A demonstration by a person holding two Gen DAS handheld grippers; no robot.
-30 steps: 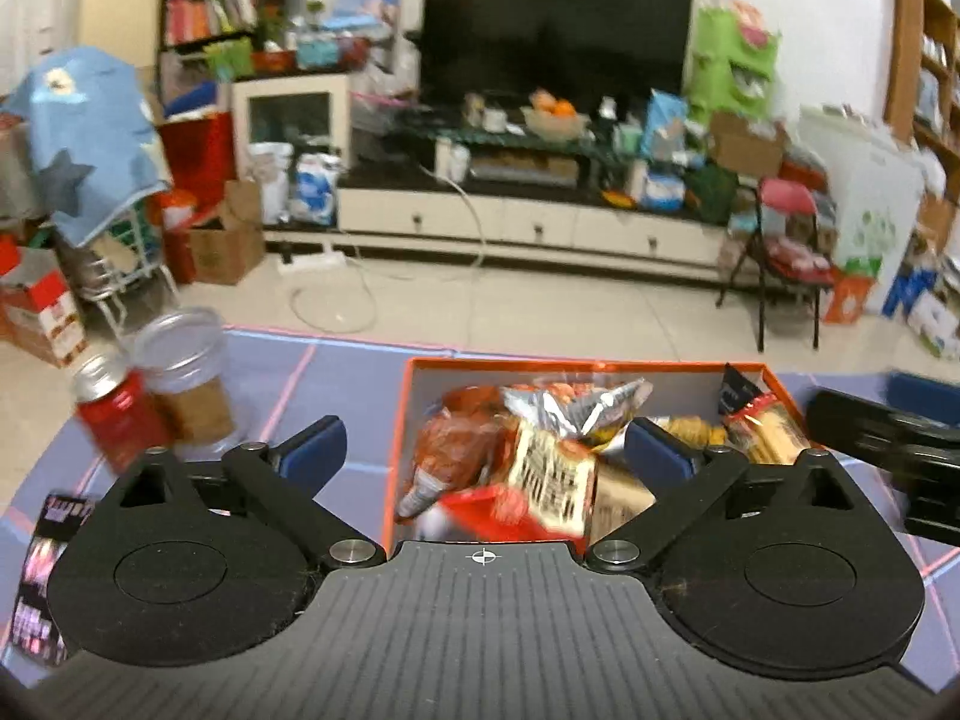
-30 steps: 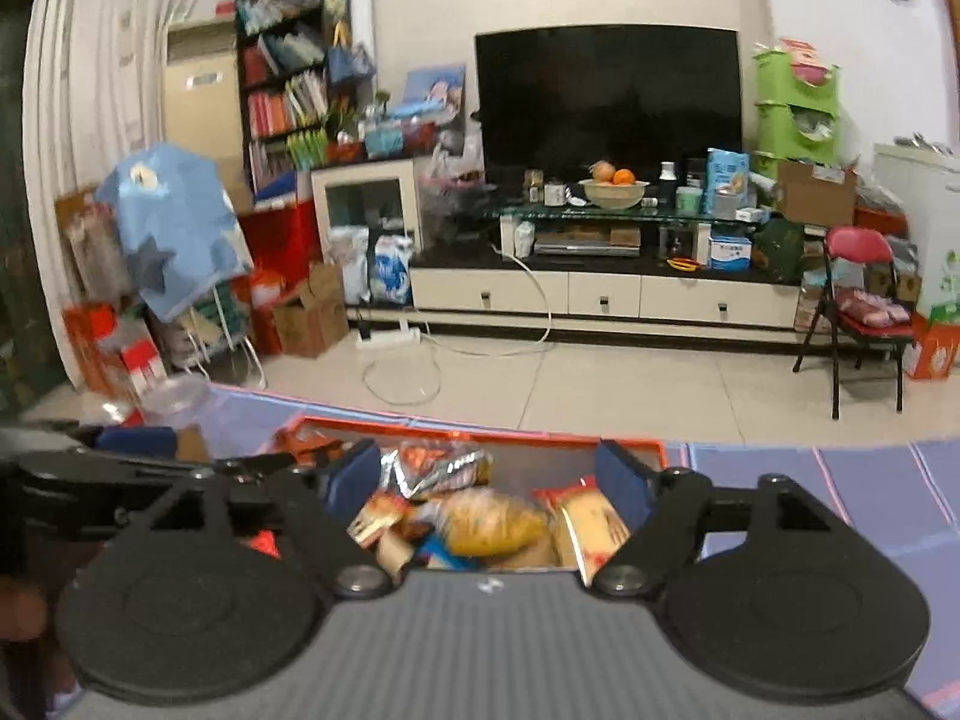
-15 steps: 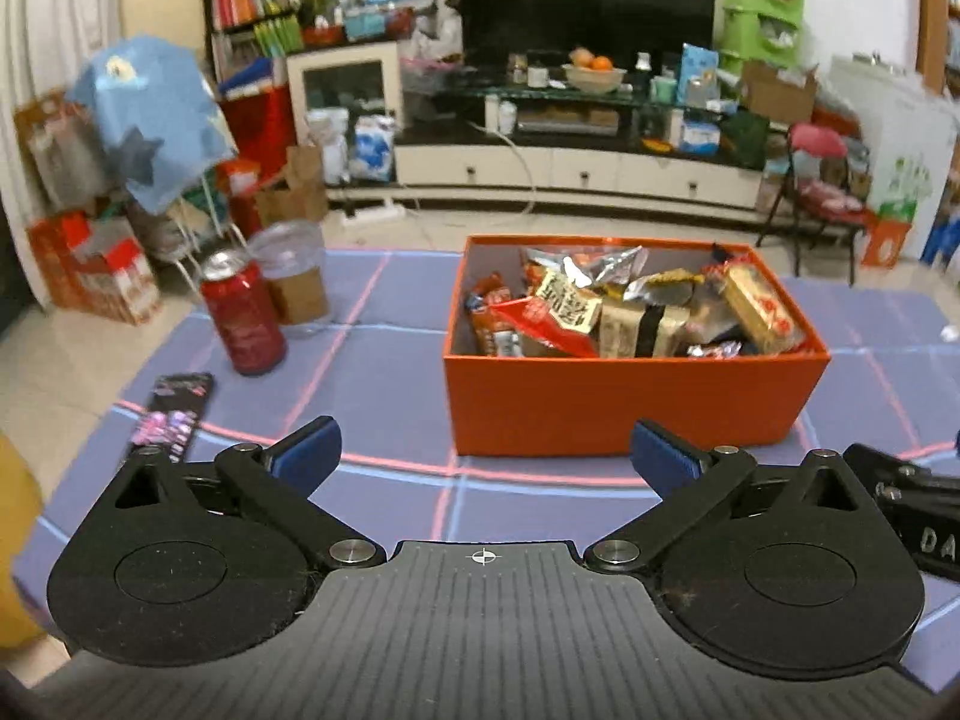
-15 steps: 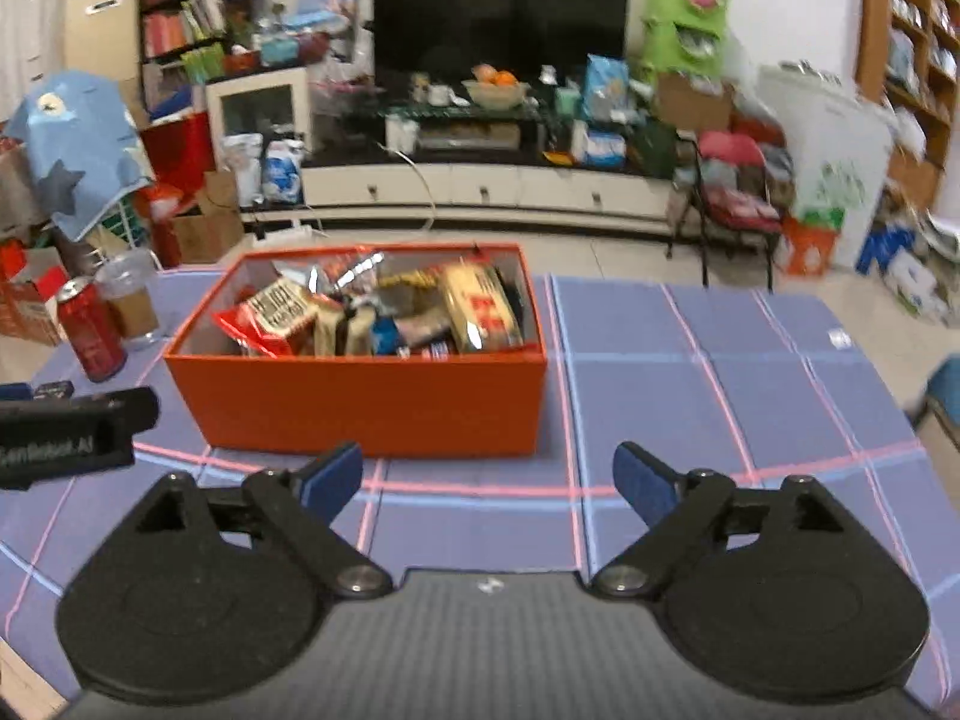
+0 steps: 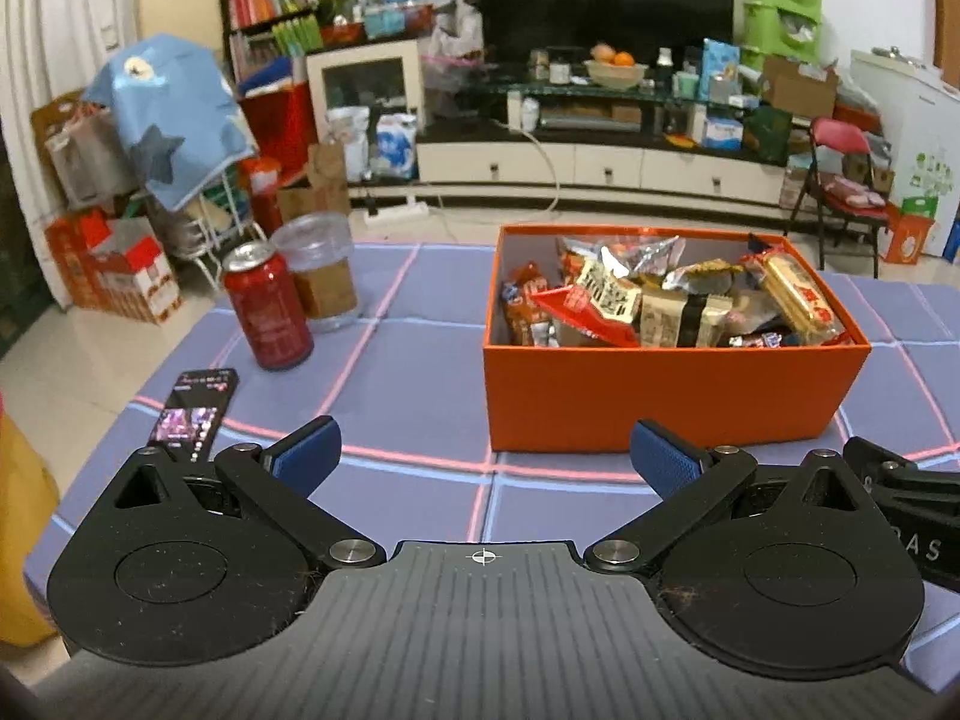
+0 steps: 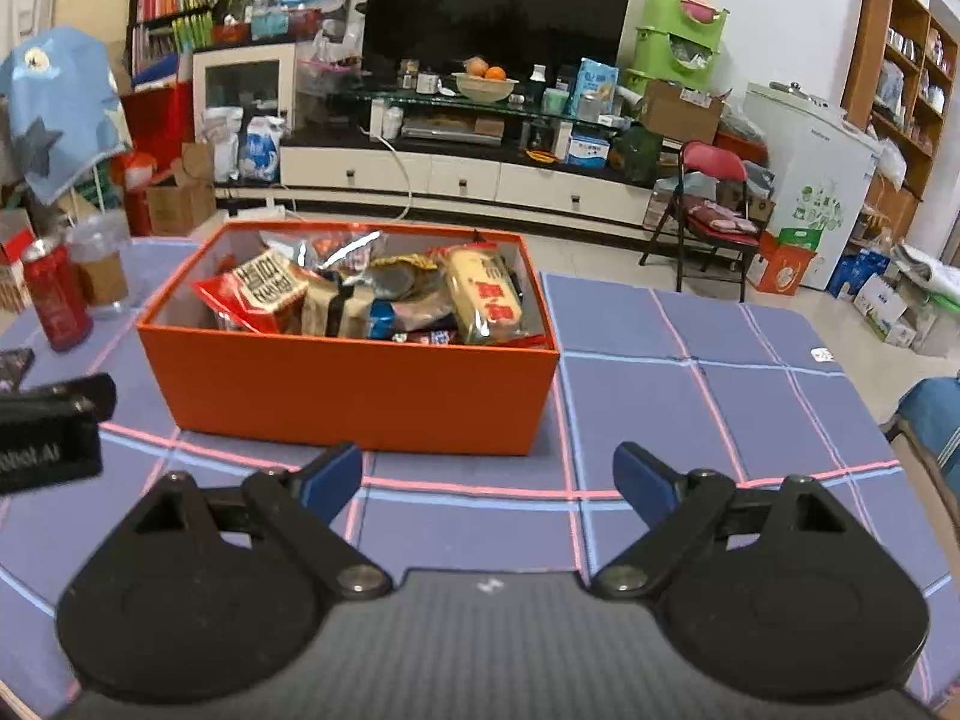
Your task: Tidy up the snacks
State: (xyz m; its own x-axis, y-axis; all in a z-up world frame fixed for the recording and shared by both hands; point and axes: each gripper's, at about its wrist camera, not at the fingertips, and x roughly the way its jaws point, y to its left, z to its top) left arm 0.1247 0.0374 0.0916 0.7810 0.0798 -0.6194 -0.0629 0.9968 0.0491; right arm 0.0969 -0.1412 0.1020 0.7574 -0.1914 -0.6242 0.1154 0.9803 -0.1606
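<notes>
Near the tabletop's (image 5: 420, 300) left edge stand a red can (image 5: 267, 312) and a plastic cup (image 5: 318, 273). Mid-table sits the orange box (image 5: 660, 396) of snacks (image 5: 606, 300). Both the left gripper (image 5: 485, 456) and right gripper (image 6: 487, 480) hover before it, jaws apart, holding nothing.

Held left gripper (image 5: 485, 455) and right gripper (image 6: 487, 480) side by side, tilted downward, jaws wide apart and empty.
</notes>
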